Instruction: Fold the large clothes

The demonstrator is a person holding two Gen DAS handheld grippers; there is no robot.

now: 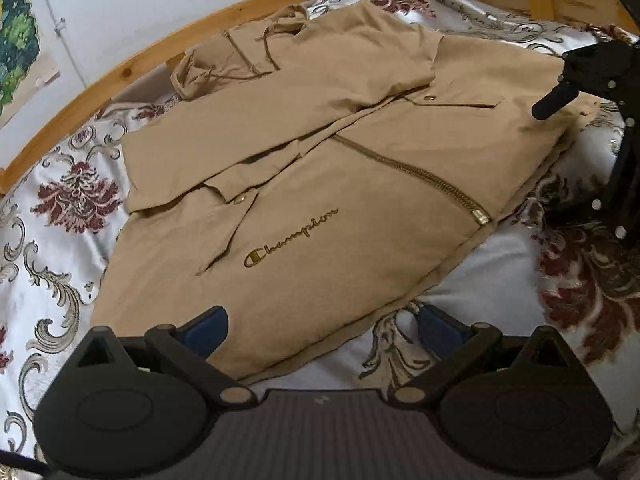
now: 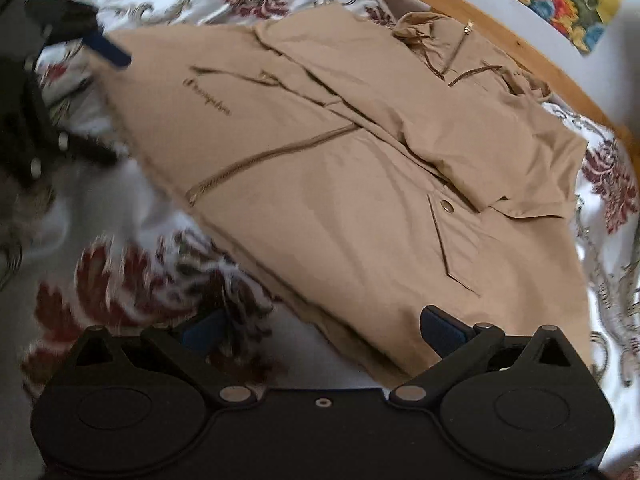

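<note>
Left wrist view: tan jacket [image 1: 320, 184] on bed [image 1: 60, 200], sleeves folded in. Left gripper [image 1: 322, 330] and right gripper [image 2: 324, 330] open, empty; best pinch hem corners evenly.

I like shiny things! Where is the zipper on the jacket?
In the left wrist view the zipper runs slantwise across the tan jacket, right of the Champion logo, ending near the hem.

One tan jacket [image 1: 320, 168] is lying on one floral bedspread [image 1: 60, 200]; two snap buttons [image 1: 240, 199] are showing, and seemingly two wall posters [image 1: 16, 48].
</note>
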